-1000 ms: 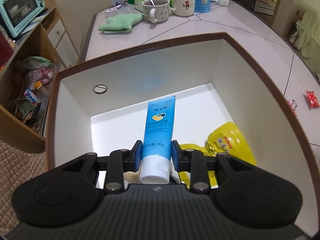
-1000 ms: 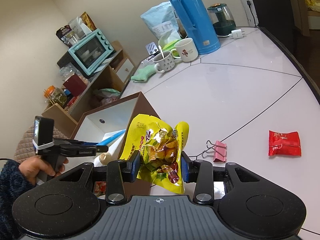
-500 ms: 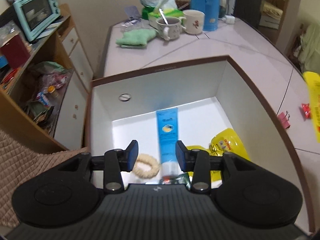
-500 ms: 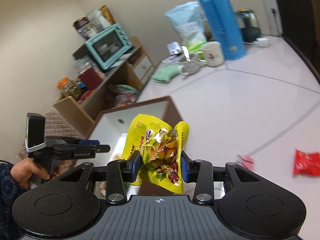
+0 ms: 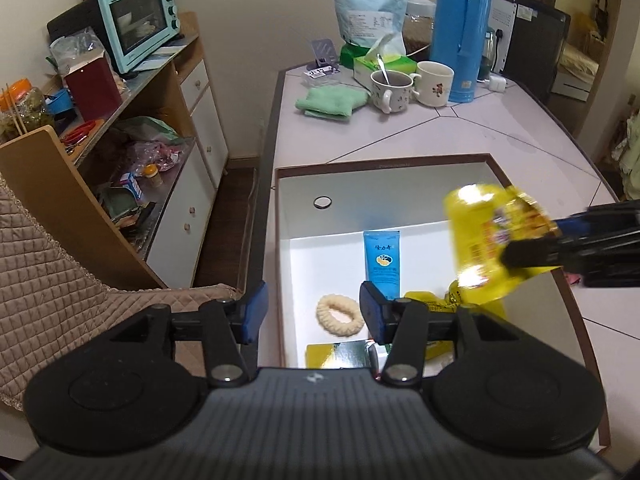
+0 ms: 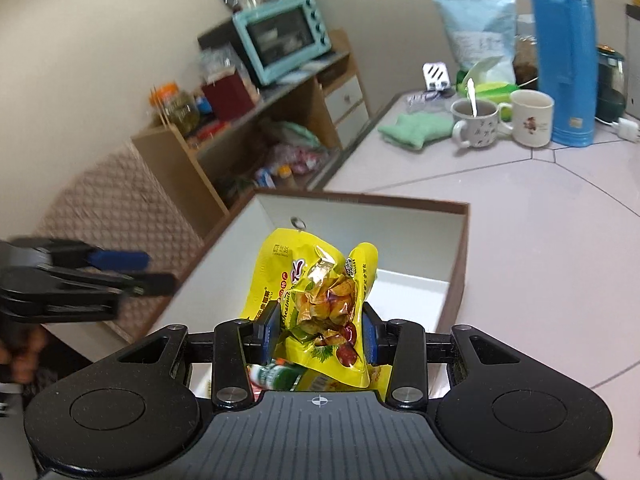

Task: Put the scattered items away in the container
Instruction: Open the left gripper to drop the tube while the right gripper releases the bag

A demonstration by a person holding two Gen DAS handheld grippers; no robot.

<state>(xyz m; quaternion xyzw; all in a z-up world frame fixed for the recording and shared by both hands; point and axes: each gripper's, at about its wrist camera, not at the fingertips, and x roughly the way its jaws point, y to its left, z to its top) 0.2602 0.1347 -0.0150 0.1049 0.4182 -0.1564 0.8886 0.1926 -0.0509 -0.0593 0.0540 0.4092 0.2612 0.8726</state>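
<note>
Right wrist view, right gripper [image 6: 319, 332] clamping yellow snack bag [image 6: 316, 296] (print illegible), left gripper [image 5: 311, 312] spread empty.

- A blue thermos [image 5: 462, 32] stands at the far end of the counter [image 5: 500, 132].
- Two mugs just beside it — a patterned mug [image 5: 390, 90] holding a spoon [image 5: 383, 69], and a white mug [image 5: 435, 83].
- A folded green cloth [image 5: 331, 102] lies left of the mugs.
- A teal toaster oven [image 5: 138, 26] sits on the wooden shelf unit [image 5: 132, 120].

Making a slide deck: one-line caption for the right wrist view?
Right gripper holds a yellow plastic snack bag over the open brown-rimmed white box.
</note>
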